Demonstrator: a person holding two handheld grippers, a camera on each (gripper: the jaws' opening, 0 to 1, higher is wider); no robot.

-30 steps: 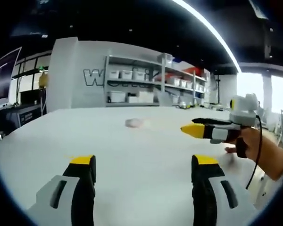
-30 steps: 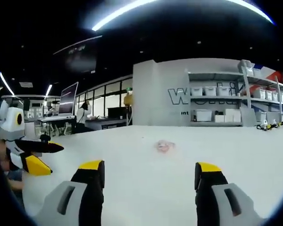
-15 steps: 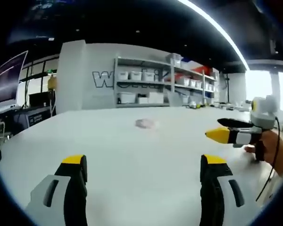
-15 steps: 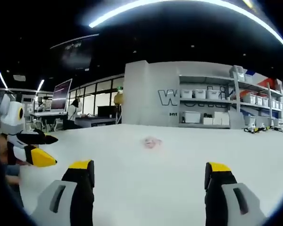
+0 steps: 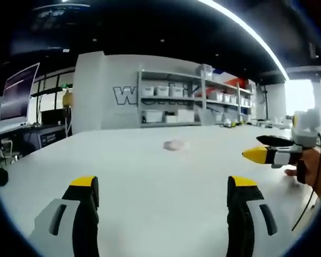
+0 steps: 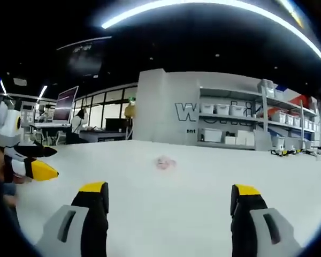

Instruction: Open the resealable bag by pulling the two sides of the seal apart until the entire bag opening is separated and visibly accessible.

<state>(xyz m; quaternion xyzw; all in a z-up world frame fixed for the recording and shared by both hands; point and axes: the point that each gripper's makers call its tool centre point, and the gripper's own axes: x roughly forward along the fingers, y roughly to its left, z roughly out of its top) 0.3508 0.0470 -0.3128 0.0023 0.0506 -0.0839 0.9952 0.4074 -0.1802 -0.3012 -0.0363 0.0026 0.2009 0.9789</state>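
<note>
Two hand-held tools are hovering over a wide white table (image 5: 150,182) in a workshop lined with shelving. In the left gripper view, the left tool (image 5: 163,187) is rising from the bottom of the frame with its two yellow-tipped jaws standing well apart and nothing between them. The resealable bag (image 5: 175,144) is lying flat on the table well ahead of those jaws, a small pale, crumpled shape with a faint pink tint, too blurred to tell whether its seal is closed. The right tool (image 5: 259,150) is entering from the right edge of that view, held in a person's hand (image 5: 313,171); one yellow tip and one dark jaw are pointing toward the middle of the table with a gap between them, well apart from the bag.

In the right gripper view, the right tool (image 6: 169,190) is likewise showing its jaws spread wide and empty, with the resealable bag (image 6: 165,163) sitting on the table (image 6: 166,214) far beyond them, roughly between the two tips. The left tool (image 6: 43,163) is appearing at the left edge, its yellow and dark jaws parted. Shelves (image 6: 230,126) holding white bins are standing behind the table against a grey wall.
</note>
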